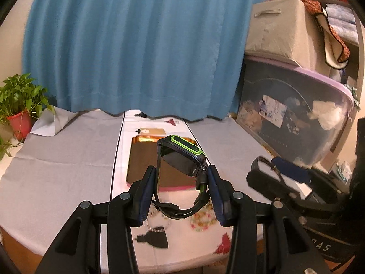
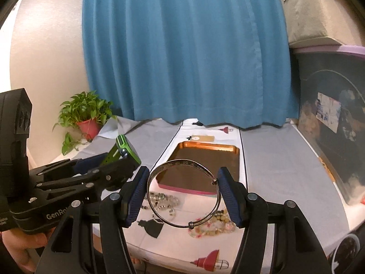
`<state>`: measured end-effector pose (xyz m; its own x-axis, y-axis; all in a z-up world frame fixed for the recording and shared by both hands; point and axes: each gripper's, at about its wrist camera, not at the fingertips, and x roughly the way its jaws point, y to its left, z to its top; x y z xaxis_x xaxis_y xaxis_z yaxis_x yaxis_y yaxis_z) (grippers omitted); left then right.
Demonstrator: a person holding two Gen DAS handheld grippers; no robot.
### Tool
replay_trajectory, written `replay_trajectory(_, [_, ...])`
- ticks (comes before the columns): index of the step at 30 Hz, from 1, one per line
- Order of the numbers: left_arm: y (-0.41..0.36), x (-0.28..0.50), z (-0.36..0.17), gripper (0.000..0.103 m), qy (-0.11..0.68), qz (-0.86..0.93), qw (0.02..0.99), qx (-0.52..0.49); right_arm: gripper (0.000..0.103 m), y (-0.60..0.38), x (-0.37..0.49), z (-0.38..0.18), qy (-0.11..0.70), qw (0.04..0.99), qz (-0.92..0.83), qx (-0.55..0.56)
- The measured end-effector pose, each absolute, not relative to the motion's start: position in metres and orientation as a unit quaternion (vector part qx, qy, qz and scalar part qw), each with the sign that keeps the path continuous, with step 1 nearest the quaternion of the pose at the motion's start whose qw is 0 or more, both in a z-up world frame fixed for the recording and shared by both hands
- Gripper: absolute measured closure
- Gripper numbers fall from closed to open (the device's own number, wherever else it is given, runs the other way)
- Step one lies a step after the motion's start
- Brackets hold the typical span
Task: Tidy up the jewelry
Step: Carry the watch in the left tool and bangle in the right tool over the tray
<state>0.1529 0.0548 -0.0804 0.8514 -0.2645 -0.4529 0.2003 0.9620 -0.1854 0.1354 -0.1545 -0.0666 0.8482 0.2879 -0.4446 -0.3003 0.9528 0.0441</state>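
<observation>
The left hand-held gripper (image 1: 181, 182) is clenched on a black smartwatch with a lime-green bezel (image 1: 182, 153), its pads pressing the strap at both sides, the watch held clear above the surface (image 1: 57, 159). The right hand-held gripper (image 2: 183, 189) grasps a thin silver metal bangle (image 2: 183, 191) across its width, also raised off the surface. Beyond both lies a rectangular copper-coloured tray with a pink front edge (image 2: 235, 150), set on a white printed runner (image 2: 194, 248). Two beaded bracelets remain on the runner near the tray: a grey-beaded strand (image 2: 163, 199) and a pale pastel beaded bracelet (image 2: 214, 227).
</observation>
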Motion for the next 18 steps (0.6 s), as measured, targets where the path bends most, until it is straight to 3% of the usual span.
replay_trajectory(18, [0.06, 0.24, -0.109, 0.062, 0.253, -0.116, 0.959, -0.054, 0.041, -0.151, 0.236, -0.114, 0.265, 0.951, 0.156, -0.011])
